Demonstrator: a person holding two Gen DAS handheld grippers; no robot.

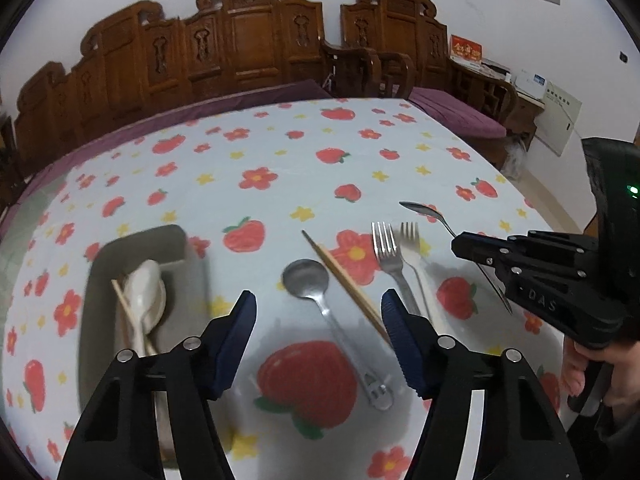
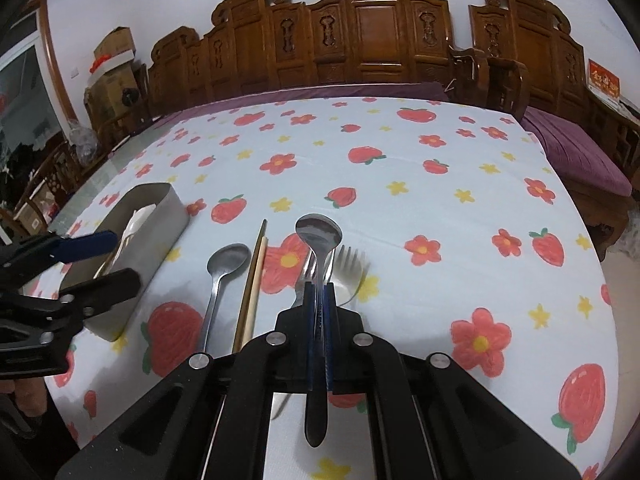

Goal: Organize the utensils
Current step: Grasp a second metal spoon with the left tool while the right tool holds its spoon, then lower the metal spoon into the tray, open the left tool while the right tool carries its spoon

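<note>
Now, right gripper: jaws pinch a held spoon, handle along them, bowl forward.
Left gripper: jaws spread, empty, over the table spoon.
Grey tray: lies left; left hand is nearer.

Ahead of your tools, a strawberry-print tablecloth covers the table; beyond it stand carved wooden chairs, purple cushions alongside.

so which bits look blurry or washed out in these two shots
Left wrist view: the gray tray and white spoon are motion-smeared, with glare on the tablecloth. Right wrist view: the forks are blurred. Fisheye curvature bends both.
</note>
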